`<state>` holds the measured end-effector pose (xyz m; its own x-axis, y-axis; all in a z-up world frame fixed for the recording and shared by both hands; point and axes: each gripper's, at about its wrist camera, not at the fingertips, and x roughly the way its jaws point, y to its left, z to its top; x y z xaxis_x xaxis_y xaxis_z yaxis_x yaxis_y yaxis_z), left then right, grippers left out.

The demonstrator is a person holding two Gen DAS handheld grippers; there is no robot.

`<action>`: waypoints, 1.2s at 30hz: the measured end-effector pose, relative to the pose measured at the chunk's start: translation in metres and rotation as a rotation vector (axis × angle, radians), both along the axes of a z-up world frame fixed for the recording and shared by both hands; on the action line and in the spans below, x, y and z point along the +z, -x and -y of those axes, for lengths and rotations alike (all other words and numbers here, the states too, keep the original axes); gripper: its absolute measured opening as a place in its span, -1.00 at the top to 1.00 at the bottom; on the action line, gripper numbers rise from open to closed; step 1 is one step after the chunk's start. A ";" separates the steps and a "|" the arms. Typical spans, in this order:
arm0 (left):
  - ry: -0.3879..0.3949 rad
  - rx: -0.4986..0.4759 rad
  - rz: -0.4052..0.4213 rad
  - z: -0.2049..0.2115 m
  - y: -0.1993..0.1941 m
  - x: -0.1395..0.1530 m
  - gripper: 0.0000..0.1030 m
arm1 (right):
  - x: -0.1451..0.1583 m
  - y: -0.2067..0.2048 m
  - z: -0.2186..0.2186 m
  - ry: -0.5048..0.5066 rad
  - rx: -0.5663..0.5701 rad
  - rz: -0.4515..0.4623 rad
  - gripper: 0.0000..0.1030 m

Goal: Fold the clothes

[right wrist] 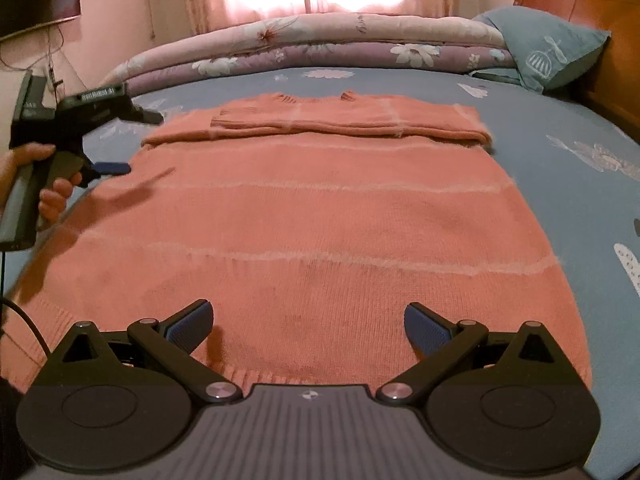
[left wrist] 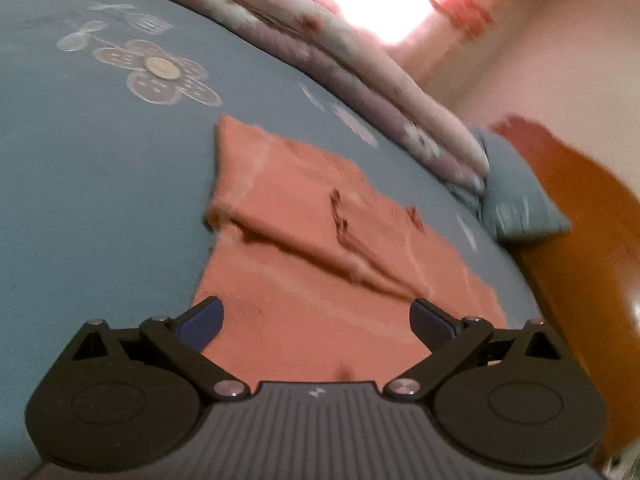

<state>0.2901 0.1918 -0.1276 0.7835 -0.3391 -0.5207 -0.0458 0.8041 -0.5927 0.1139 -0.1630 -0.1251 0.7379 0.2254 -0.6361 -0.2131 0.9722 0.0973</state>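
Here, the soft, limp knitted sweater (right wrist: 320, 216) is seen spread flat, sleeves folded across at 12 o'clock. Both the left gripper (left wrist: 316, 320) and right gripper (right wrist: 308, 324) are held released, empty. The ribbed hem at 6 o'clock is judged the best hold.

Sweater (right wrist: 320, 220) hem hidden below; left view perhaps motion-blurred.

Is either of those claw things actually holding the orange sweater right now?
No: the right gripper and the left gripper both stand wide open above the sweater, with nothing pinched between their blue pads.
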 end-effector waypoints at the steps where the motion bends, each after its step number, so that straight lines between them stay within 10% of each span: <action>1: -0.032 0.036 0.024 0.001 0.005 0.005 -0.93 | 0.001 0.000 0.001 -0.005 0.001 -0.002 -1.00; 4: -0.086 0.041 0.100 0.006 0.019 0.019 -0.93 | 0.006 -0.003 0.011 -0.049 -0.017 0.001 -1.00; 7: 0.020 -0.108 0.134 0.013 0.016 0.019 -0.95 | 0.018 -0.011 0.028 -0.089 -0.051 0.032 -1.00; 17: -0.036 -0.125 -0.009 0.014 0.008 -0.002 -0.95 | 0.031 -0.093 0.064 -0.116 -0.075 0.087 -1.00; 22: -0.008 -0.128 -0.005 0.011 0.005 -0.004 -0.96 | 0.002 -0.136 0.086 -0.235 -0.152 -0.030 -1.00; 30: -0.016 -0.109 -0.023 0.005 0.013 0.004 -0.95 | 0.005 -0.081 0.103 -0.249 -0.264 -0.001 -1.00; 36: 0.070 -0.286 -0.045 0.014 0.053 0.015 -0.95 | 0.013 -0.044 0.079 -0.328 -0.165 0.000 -1.00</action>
